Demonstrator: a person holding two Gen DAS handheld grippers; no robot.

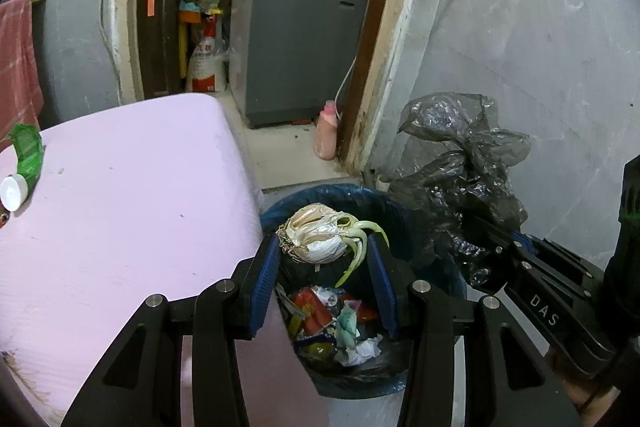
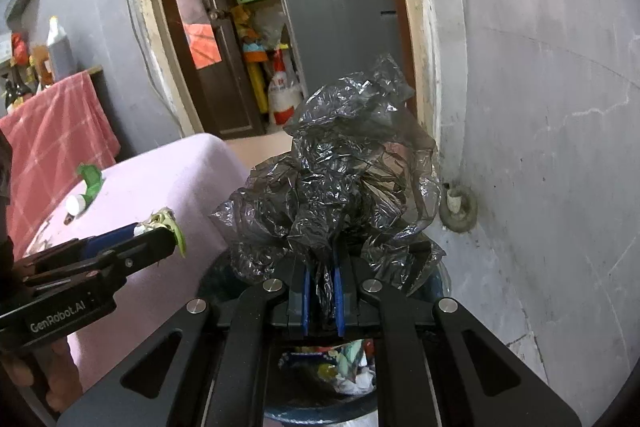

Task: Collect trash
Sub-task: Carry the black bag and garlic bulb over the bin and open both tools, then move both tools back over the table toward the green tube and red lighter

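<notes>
We are at the dropping step. Our left tool (image 1: 324, 259) squeezes an old sprouted garlic bulb (image 1: 320, 235) between its blue pads and holds it right over the trash bin (image 1: 340, 193). Our right tool (image 2: 322, 301) is clenched on a crumpled black plastic bag (image 2: 340, 171), held above the same bin at about two o'clock from the garlic. Next, we think, both tools need to let go so the things fall in.

The bin has a blue liner, and inside we see wrappers (image 1: 316, 311) and balled paper (image 1: 366, 349). More trash waits on the pink worktop (image 1: 132, 195): a green tube with a white cap (image 1: 22, 167) at nine o'clock from the bin.
</notes>
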